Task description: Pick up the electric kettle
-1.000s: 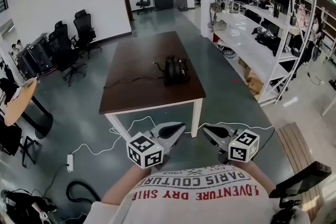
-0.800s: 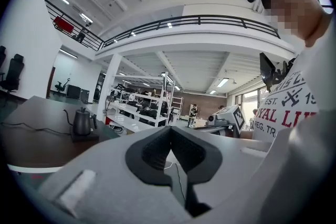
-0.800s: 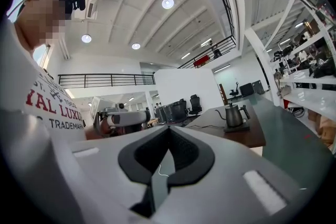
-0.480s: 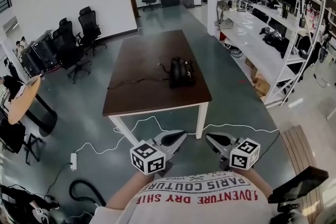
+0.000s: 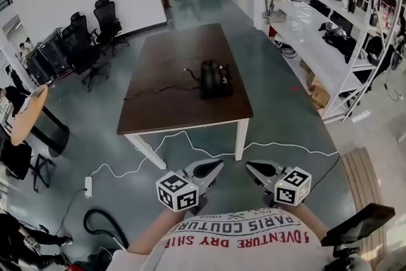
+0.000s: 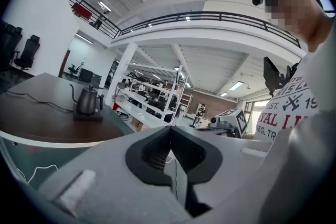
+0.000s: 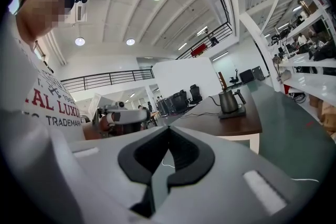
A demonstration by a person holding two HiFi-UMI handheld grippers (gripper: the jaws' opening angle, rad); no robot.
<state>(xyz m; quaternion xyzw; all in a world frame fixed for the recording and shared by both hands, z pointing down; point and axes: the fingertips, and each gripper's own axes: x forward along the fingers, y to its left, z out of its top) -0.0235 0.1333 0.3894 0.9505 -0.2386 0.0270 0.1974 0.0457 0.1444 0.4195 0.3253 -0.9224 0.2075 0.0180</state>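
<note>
A black electric kettle (image 5: 214, 77) with a thin spout stands on its base on the brown table (image 5: 165, 108), toward the table's right side; a black cord runs left from it. The same kettle (image 6: 86, 103) (image 7: 228, 100) appears small and far in both gripper views. My left gripper (image 5: 219, 164) and right gripper (image 5: 248, 165) are held close to my chest, well short of the table, tips turned toward each other. Both are shut with nothing between the jaws.
A white cable (image 5: 190, 148) trails over the floor under the table's near edge to a power strip (image 5: 85, 183). Black office chairs (image 5: 82, 44) stand at the left. White shelving (image 5: 330, 28) runs along the right. A wooden bench (image 5: 368, 181) sits near right.
The head view has tilted lower and the table sits slightly further left in it. Both grippers have sunk a little, staying shut and close to my body.
</note>
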